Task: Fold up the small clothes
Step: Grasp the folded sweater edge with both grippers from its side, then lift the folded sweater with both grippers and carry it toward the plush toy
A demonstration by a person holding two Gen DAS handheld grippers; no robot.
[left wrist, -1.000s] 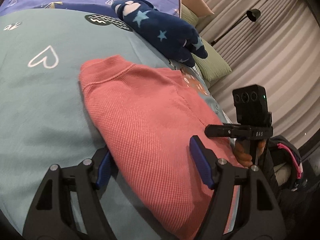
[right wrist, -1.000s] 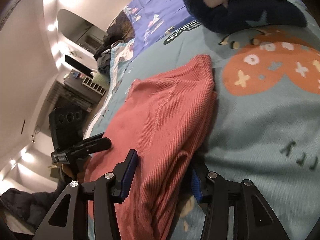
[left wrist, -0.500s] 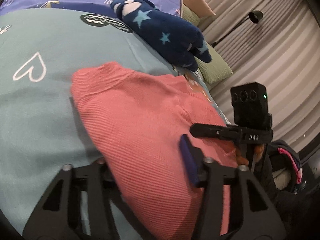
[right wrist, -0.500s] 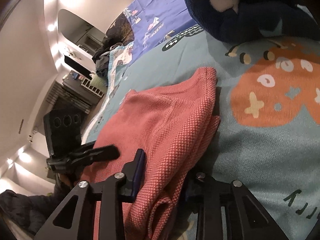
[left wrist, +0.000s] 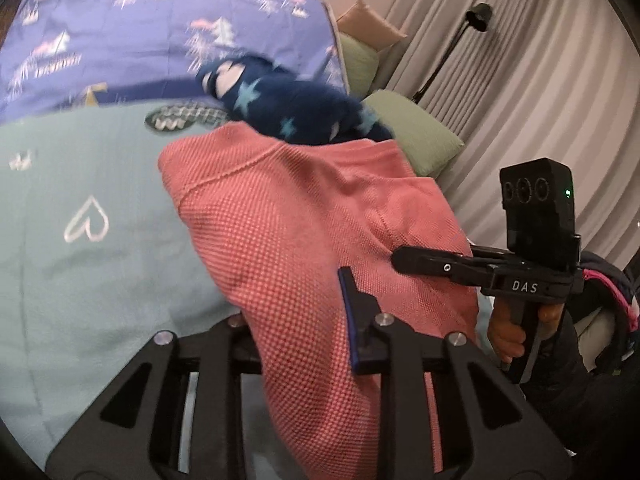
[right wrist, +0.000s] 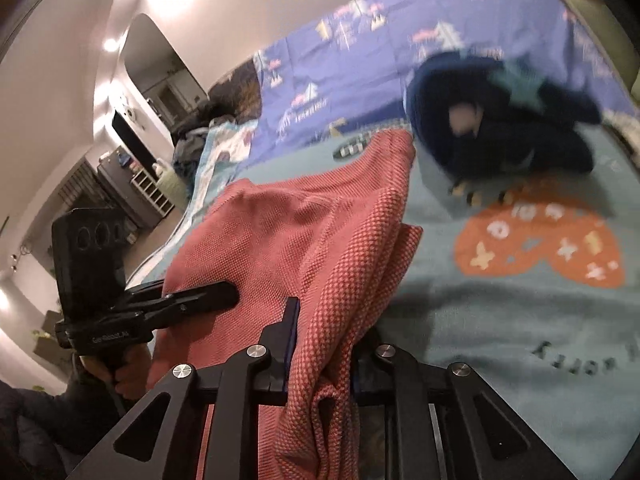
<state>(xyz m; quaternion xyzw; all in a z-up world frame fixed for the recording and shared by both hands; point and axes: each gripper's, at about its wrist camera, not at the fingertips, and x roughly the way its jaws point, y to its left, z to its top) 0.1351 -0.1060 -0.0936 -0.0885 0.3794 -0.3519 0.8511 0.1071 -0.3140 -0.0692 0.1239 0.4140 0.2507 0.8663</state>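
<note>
Sweater coral, on bed | left gripper closing on hem | right gripper closing on hem

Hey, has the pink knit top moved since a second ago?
Yes. Both tongs are closing on the pink knit top, and its near edge has lifted off the teal blanket, bunching toward the dark blue starred garment.

The room is dim and warm, with bright ceiling lights glaring at ten o'clock. The dark blue star cloth looks smeared, maybe from moving. Edges bend and go black.
</note>
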